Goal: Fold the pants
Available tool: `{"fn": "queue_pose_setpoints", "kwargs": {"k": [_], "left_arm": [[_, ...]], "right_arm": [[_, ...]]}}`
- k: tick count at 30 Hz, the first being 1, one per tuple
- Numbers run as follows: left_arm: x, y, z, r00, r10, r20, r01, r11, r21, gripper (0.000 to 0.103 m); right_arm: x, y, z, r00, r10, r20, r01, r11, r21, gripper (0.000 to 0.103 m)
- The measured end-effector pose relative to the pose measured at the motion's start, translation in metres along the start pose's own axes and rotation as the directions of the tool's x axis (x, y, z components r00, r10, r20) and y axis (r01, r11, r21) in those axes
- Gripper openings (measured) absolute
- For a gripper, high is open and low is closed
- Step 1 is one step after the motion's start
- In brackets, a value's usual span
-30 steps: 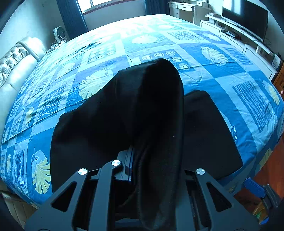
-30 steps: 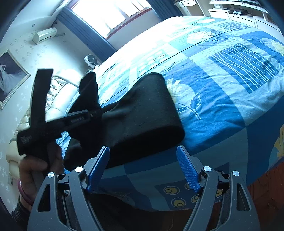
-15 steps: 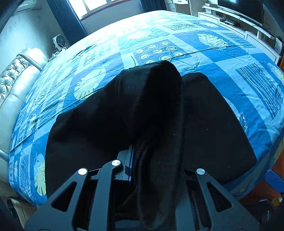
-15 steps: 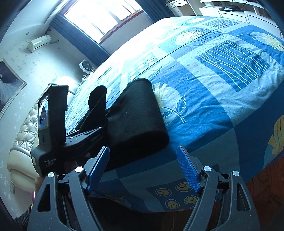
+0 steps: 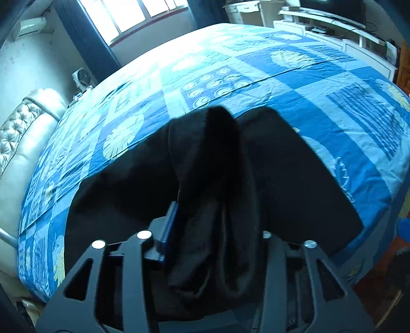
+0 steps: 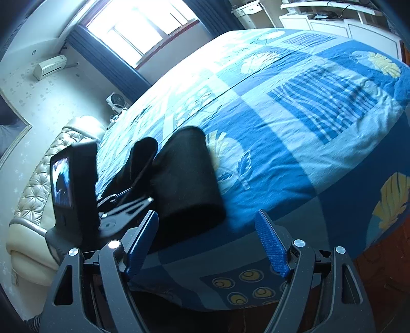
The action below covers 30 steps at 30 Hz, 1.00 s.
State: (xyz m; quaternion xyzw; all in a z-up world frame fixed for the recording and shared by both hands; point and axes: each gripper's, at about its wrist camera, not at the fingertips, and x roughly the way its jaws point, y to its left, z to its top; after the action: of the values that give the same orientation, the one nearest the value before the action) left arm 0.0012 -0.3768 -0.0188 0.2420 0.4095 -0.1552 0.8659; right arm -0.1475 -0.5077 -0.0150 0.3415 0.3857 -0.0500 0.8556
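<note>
The bed [image 5: 294, 84] supports the black pants [image 5: 294, 179], laid near its edge for folding. My left gripper [image 5: 212, 230] has just been opening to drop the fold draped between its jaws; my right gripper [image 6: 207, 243] waits wide, empty.

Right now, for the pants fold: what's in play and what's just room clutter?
In play:
- black pants, on the bed
- left gripper, jaws just been opening, a fold of the pants between them
- right gripper, open, nothing in it
- blue patterned bedspread, the work surface

Clutter:
- TV
- white cabinet
- small fan
- tufted headboard
- wall air conditioner
</note>
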Motion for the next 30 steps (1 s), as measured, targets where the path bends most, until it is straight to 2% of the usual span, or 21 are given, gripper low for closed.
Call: {"fn": "queue_pose_setpoints", "kwargs": {"k": [1,4,7,10,11,13,16,21,25,27,29,30], "left_arm": [[-0.005,-0.001,-0.001,1.000,-0.015,0.017,0.014,1.000,0.005,0.058],[-0.024,0.005,-0.007,0.991,-0.120,0.061,0.120,0.993,-0.003,0.072],[-0.050,0.030,-0.015,0.966,-0.233,0.113,0.240,0.969,-0.057,0.082],[-0.073,0.074,-0.028,0.938,-0.295,0.180,0.323,0.935,-0.149,0.088],[-0.077,0.092,-0.033,0.935,-0.295,0.197,0.331,0.926,-0.181,0.090],[-0.080,0.123,-0.042,0.938,-0.277,0.207,0.322,0.918,-0.232,0.091],[-0.074,0.168,-0.059,0.946,-0.259,0.196,0.310,0.900,-0.306,0.091],[-0.058,0.234,-0.099,0.972,-0.180,0.150,0.227,0.876,-0.425,0.091],[-0.045,0.269,-0.133,0.981,-0.167,0.103,0.196,0.830,-0.522,0.091],[-0.040,0.279,-0.147,0.980,-0.180,0.087,0.198,0.808,-0.555,0.091],[-0.034,0.283,-0.156,0.977,-0.200,0.075,0.206,0.789,-0.579,0.091],[-0.032,0.284,-0.160,0.976,-0.207,0.071,0.209,0.784,-0.584,0.091]], "right_arm": [[-0.002,0.000,0.002,1.000,-0.006,0.005,0.006,1.000,-0.003,0.077],[-0.011,0.002,0.010,1.000,-0.016,0.025,0.016,1.000,-0.013,0.077],[-0.018,0.006,0.019,0.999,0.011,0.035,-0.010,1.000,-0.014,0.077],[-0.015,0.017,0.030,0.997,0.076,0.020,-0.076,0.997,-0.023,0.077],[-0.013,0.023,0.032,0.995,0.103,0.009,-0.103,0.994,-0.023,0.077],[0.001,0.033,0.040,0.983,0.182,-0.034,-0.182,0.983,-0.012,0.077],[0.034,0.048,0.052,0.969,0.221,-0.110,-0.224,0.974,-0.016,0.077],[0.089,0.066,0.059,0.961,0.174,-0.214,-0.187,0.982,-0.042,0.077],[0.119,0.070,0.052,0.931,0.217,-0.294,-0.217,0.976,0.033,0.077],[0.125,0.077,0.047,0.922,0.224,-0.317,-0.228,0.973,0.024,0.077],[0.133,0.083,0.042,0.906,0.242,-0.346,-0.248,0.968,0.027,0.070],[0.138,0.084,0.039,0.897,0.243,-0.369,-0.246,0.968,0.040,0.052]]}}
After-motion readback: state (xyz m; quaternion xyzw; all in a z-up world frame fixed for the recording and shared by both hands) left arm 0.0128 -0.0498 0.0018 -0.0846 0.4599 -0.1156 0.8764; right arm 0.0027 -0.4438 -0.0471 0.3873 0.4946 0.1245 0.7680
